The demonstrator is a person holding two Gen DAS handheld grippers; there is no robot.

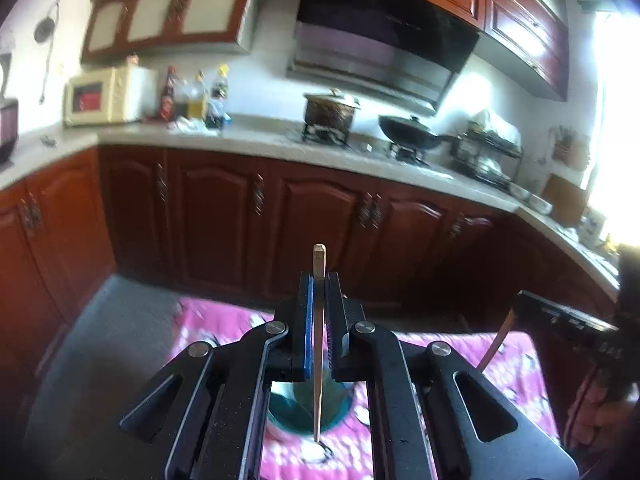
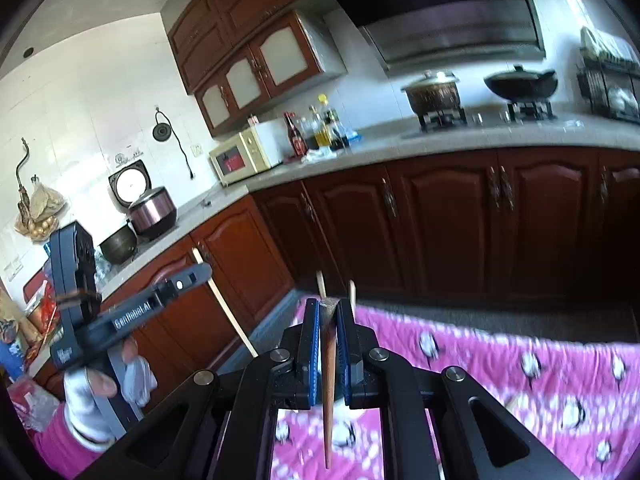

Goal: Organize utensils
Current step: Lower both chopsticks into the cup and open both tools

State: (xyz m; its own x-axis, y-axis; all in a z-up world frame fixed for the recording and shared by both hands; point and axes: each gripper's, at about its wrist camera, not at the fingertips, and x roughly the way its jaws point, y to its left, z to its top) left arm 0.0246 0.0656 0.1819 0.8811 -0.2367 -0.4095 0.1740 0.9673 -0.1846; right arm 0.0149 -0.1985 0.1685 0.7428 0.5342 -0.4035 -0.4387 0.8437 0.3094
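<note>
My left gripper is shut on a pale wooden chopstick, held upright; its lower tip hangs over a teal cup standing on the pink patterned cloth. My right gripper is shut on a dark brown chopstick, held upright above the pink cloth. In the right wrist view the left gripper shows at the left with its pale chopstick slanting down. Two pale stick tips rise just behind my right gripper. The right gripper's body and its brown chopstick show at the right in the left wrist view.
Dark wooden cabinets and a stone counter run behind the table. On the counter stand a microwave, bottles, a pot, a wok and a dish rack. A rice cooker sits at the left.
</note>
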